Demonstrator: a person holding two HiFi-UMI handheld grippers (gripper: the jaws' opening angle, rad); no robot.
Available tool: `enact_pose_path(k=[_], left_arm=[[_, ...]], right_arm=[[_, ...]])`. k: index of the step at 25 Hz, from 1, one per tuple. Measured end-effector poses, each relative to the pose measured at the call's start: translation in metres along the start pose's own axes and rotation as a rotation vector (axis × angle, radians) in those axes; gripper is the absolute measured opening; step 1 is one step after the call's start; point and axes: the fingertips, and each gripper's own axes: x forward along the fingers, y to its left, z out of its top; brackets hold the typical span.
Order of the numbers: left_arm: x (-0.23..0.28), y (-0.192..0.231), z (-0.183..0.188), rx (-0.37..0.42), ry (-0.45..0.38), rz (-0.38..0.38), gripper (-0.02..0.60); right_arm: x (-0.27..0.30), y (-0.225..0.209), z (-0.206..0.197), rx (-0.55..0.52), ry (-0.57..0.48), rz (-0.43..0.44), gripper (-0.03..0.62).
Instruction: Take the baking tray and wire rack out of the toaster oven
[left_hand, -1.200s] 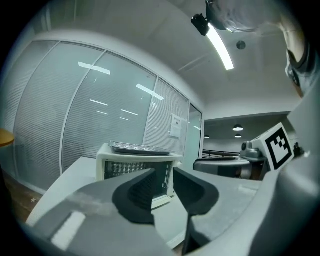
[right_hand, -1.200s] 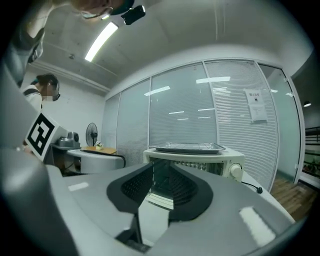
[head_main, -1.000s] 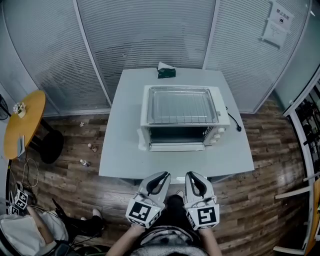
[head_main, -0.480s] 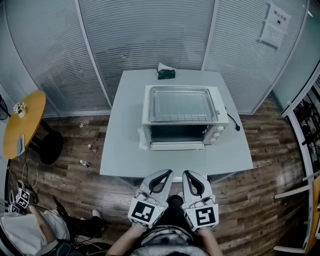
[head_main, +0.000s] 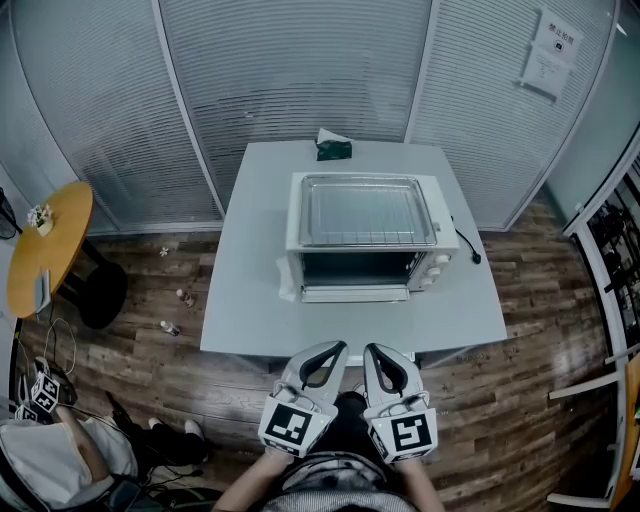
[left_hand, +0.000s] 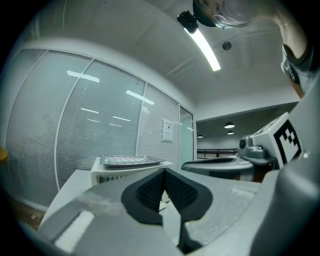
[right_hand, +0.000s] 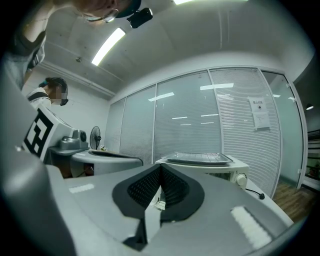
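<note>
Hardly anything has shifted since a second ago: our two tools sit nearly where they were below the surface's near edge, and both have gone from slightly parted to closed.

At far left we see a round yellow table (head_main: 45, 250) standing on the wood floor, well apart from the pale surface (head_main: 250, 300). Our left tool (head_main: 330, 350) (left_hand: 164, 172) points level toward the surface; its ribbed pads meet with nothing between them.

Near the middle of the surface stands the white toaster oven (head_main: 362, 268) (left_hand: 107, 172) (right_hand: 225, 172). Its door (head_main: 355, 293) is folded down toward us and the cavity behind it is dark. The baking tray (head_main: 367, 243) (left_hand: 131, 160) (right_hand: 197, 159) lies flat on the oven's roof, with the wire rack (head_main: 365, 210) showing as thin bars inside it. Behind the oven, at the surface's far edge, sits a dark green packet (head_main: 333, 147).

Just right of the left tool, our right tool (head_main: 376, 352) (right_hand: 160, 167) also points level, jaws together and empty. Neither tool touches the oven.

Further right, a black cord (head_main: 465, 245) trails from the oven across the surface, and a paper notice (head_main: 553, 40) hangs on the blinds.
</note>
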Motion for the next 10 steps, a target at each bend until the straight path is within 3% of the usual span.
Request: enact_pose_path(k=[5,10], left_arm=[[0.0025,0.0018,0.0019,-0.023,0.006,0.008,0.005],[0.0080,0.0033,-0.0030,0.010,0.012,0.001,0.005]], right_arm=[[0.0023,-0.0027,0.0009,0.012,0.008,-0.002,-0.002],[0.0049,-0.0072,-0.0018,0.010,0.009,-0.003,-0.002]])
